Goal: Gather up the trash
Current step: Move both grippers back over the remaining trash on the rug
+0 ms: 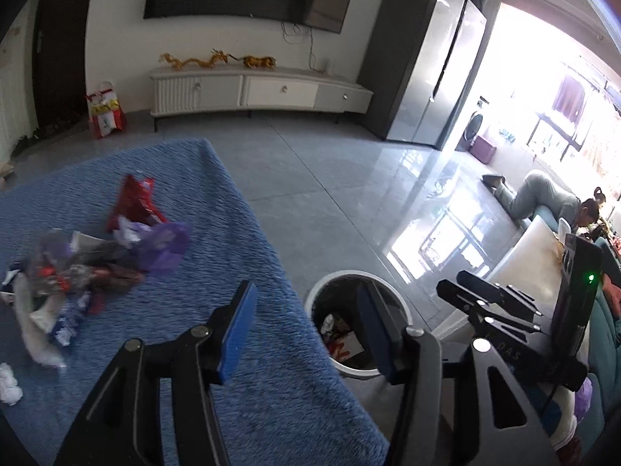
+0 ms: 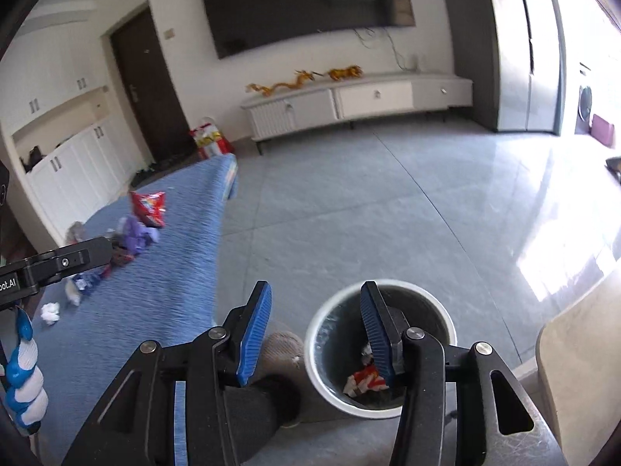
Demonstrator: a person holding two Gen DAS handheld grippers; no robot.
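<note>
A pile of wrappers point(image 1: 77, 268) lies on the blue cloth-covered table point(image 1: 252, 349), with a red packet point(image 1: 134, 204), a purple wrapper point(image 1: 165, 244) and crumpled white paper point(image 1: 9, 388). The same pile point(image 2: 132, 237) shows in the right wrist view. A white round bin point(image 1: 314, 303) stands on the floor beside the table, with wrappers inside point(image 2: 365, 380). My left gripper point(image 1: 306, 330) is open and empty above the table's edge and the bin. My right gripper point(image 2: 314, 330) is open and empty above the bin point(image 2: 446, 318).
A white TV cabinet point(image 1: 264, 89) and wall TV stand at the back, a grey fridge point(image 1: 427, 58) to the right. A person point(image 1: 551, 198) lies on a sofa at right. A grey-socked foot point(image 2: 283, 353) rests by the bin. A red bag point(image 2: 209, 139) stands near the door.
</note>
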